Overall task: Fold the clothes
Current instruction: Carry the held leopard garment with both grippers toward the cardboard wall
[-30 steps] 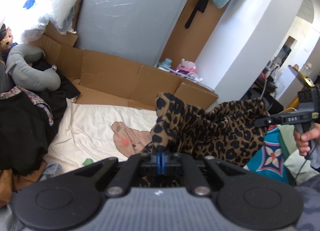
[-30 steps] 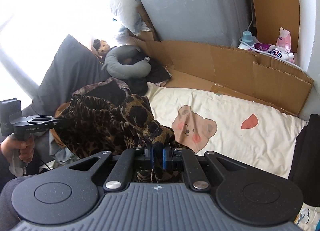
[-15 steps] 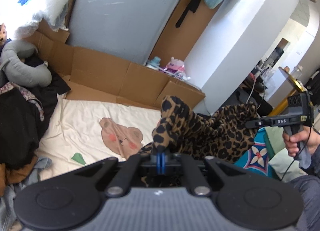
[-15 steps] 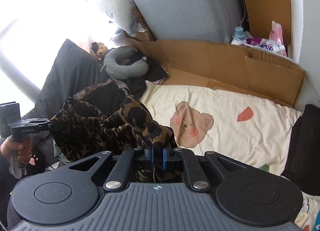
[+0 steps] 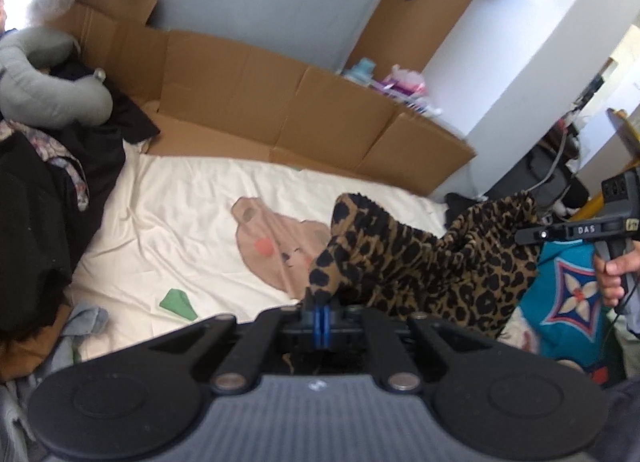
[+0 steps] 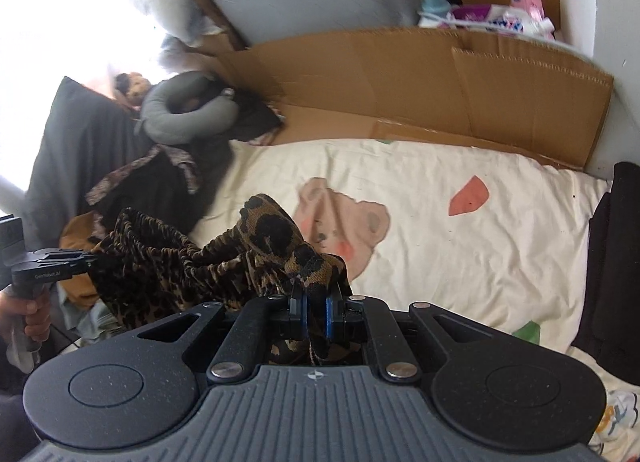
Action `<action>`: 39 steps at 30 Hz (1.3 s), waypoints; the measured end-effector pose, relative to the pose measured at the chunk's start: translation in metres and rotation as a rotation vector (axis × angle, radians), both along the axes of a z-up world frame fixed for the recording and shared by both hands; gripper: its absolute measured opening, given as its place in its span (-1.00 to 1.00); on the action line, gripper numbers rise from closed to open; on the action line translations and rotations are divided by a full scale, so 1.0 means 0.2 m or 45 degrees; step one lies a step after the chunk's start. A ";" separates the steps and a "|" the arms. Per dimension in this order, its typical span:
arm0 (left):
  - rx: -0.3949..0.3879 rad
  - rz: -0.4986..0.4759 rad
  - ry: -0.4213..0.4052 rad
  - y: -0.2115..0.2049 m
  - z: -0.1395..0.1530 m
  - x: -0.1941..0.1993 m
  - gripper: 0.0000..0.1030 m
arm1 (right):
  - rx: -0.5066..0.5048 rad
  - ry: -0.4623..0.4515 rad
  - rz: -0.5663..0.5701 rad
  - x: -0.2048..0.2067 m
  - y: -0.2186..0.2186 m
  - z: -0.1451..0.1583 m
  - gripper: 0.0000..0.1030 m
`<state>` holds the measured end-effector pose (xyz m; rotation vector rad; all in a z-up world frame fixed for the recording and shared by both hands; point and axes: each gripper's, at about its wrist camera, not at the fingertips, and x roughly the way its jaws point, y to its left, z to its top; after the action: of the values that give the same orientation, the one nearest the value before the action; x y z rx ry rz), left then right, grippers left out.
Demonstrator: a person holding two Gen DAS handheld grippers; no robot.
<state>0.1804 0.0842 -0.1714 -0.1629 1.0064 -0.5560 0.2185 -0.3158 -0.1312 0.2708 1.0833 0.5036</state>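
A leopard-print garment point(image 5: 424, 258) hangs stretched between my two grippers over a cream bed sheet point(image 5: 180, 222) with a bear print. My left gripper point(image 5: 322, 316) is shut on one bunched corner of the cloth. My right gripper point(image 6: 316, 312) is shut on the other corner point(image 6: 280, 238). In the left wrist view the right gripper point(image 5: 520, 236) shows at the far right, held by a hand point(image 5: 612, 274). The right wrist view shows the left gripper point(image 6: 90, 258) at the left edge. The cloth sags between them, low over the sheet.
A pile of dark clothes point(image 5: 36, 222) and a grey neck pillow point(image 5: 44, 86) lie at the left. Cardboard point(image 5: 280, 110) lines the wall behind the bed. Black cloth point(image 6: 616, 262) sits at the right edge. A blue patterned fabric point(image 5: 568, 294) lies below the right hand.
Both grippers have come down toward the bed with the leopard-print garment still held. The sheet and its bear print look larger and nearer.
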 end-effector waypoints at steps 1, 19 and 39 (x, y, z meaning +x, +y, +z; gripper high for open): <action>0.007 0.000 0.010 -0.01 -0.04 0.04 -0.96 | -0.004 0.007 -0.010 0.04 0.00 -0.05 -0.87; 0.070 -0.023 0.136 -0.20 -0.67 0.57 -0.96 | -0.004 0.093 -0.169 0.53 -0.07 -0.82 -0.88; 0.131 -0.034 0.042 -0.32 -0.84 1.02 -0.96 | -0.167 -0.003 -0.246 0.93 -0.03 -1.10 -0.95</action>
<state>0.3838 0.0201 -0.3393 -0.0678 1.0679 -0.5263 0.4035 -0.3224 -0.3502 0.2565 1.0703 0.2590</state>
